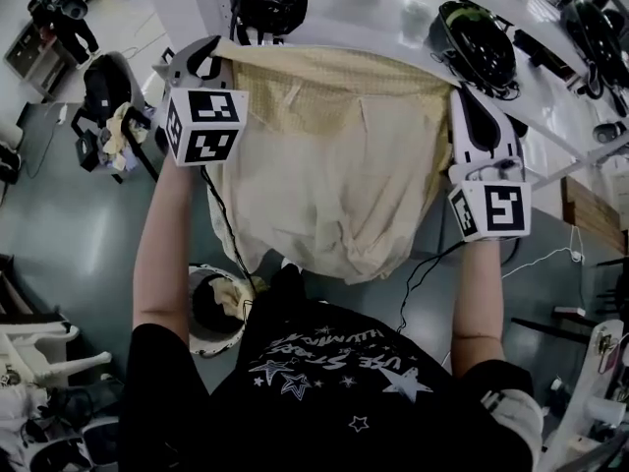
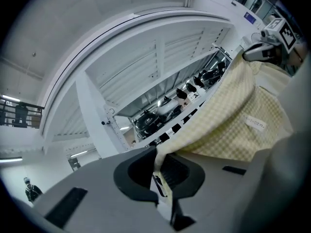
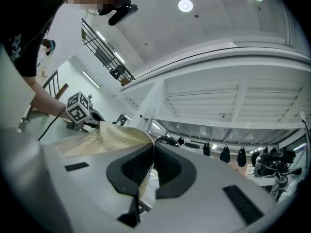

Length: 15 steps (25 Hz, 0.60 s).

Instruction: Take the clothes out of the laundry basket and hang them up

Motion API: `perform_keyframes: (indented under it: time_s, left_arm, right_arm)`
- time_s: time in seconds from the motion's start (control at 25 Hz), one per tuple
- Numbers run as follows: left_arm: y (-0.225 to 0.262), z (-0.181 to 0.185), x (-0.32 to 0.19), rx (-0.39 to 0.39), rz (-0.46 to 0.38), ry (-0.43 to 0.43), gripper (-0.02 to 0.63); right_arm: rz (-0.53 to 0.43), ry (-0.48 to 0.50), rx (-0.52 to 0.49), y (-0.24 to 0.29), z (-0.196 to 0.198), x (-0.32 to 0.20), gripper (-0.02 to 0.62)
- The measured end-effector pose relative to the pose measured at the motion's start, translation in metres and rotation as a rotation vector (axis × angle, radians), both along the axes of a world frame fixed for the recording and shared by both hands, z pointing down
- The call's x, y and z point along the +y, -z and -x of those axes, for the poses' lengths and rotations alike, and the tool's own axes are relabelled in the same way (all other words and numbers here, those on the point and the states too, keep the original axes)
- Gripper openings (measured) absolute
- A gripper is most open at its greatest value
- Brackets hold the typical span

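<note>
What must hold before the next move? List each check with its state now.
1. Left gripper shut on garment: ok.
2. Right gripper shut on garment: ok.
3. Garment spread flat between the grippers: ok.
4. Hem out of basket: ok.
5. Garment resting on rack: cannot tell, its top edge lies at the rack's rim.
6. Basket emptied: not ok, cloth shows inside.

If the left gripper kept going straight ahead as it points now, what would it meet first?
Probably the white rack ahead, though depth is unclear. The left gripper is shut on the yellow cloth.
</note>
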<state>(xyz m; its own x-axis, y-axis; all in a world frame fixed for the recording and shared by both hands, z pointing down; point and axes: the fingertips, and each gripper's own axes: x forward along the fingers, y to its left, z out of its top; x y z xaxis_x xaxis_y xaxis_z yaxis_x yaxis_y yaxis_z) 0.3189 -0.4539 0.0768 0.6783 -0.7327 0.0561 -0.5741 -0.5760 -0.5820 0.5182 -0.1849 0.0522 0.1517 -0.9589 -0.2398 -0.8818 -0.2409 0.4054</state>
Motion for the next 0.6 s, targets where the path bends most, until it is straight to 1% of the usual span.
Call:
perform_keyframes:
  time_s: [0.12,0.32,0.6]
  left_arm:
    - [0.007,-0.027,-0.028,0.013,-0.009,-0.047,0.028]
    - [0.019,-0.076,-0.072,0.009,-0.028,-0.111,0.026]
    - [0.024,-0.138,-0.096,0.013,-0.027,-0.194,0.028]
  right_arm:
    - [-0.004,-0.049,-0.002,0.003,-0.022,-0.023,0.017]
    - [-0.036,-0.122,-0.012,0.018,-0.062,-0.06,0.017]
    - [-0.047,-0.222,-0.04,0.025,-0.13,-0.094,0.017]
